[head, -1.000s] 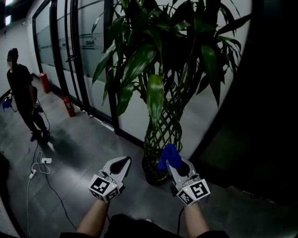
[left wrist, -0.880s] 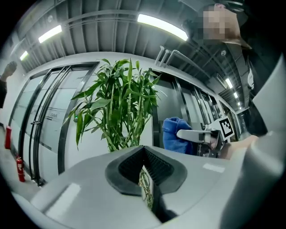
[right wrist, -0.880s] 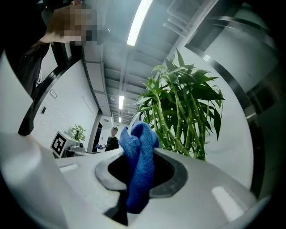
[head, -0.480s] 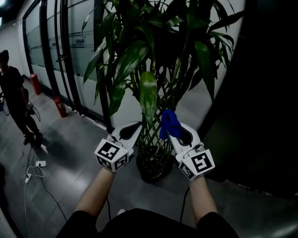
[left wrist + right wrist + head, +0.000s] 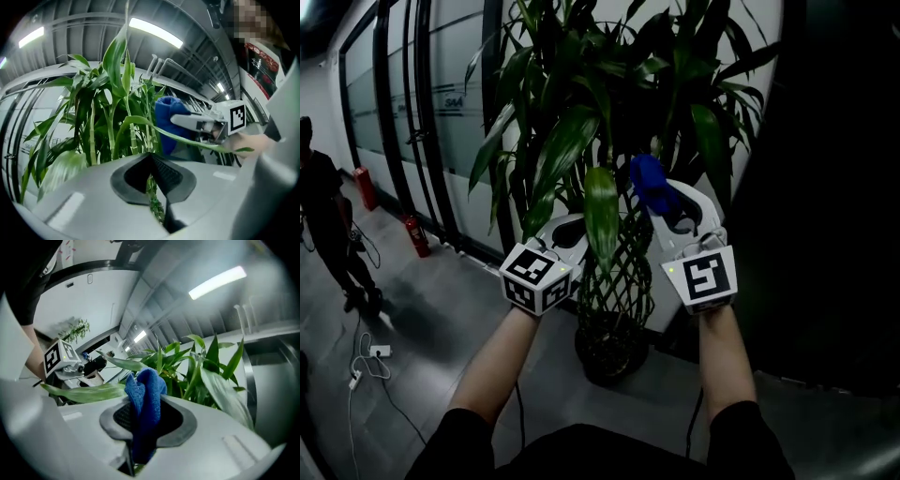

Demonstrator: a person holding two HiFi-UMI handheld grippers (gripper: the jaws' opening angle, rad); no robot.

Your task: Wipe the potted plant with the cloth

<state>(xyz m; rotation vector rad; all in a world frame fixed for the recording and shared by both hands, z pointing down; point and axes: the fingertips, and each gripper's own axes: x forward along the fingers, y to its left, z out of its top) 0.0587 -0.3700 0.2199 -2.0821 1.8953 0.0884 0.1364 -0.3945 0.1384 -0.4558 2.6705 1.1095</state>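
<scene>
Fuzzy blue cloth pinched in right gripper beside glossy plant; left gripper seemingly closed.

One potted plant; one blue cloth; left gripper, right gripper: two; two fire extinguishers; one person.

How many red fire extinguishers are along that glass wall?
2. The nearer fire extinguisher stands left of the potted plant; the farther fire extinguisher stands beyond it, beside the person. The potted plant may hide others.
</scene>
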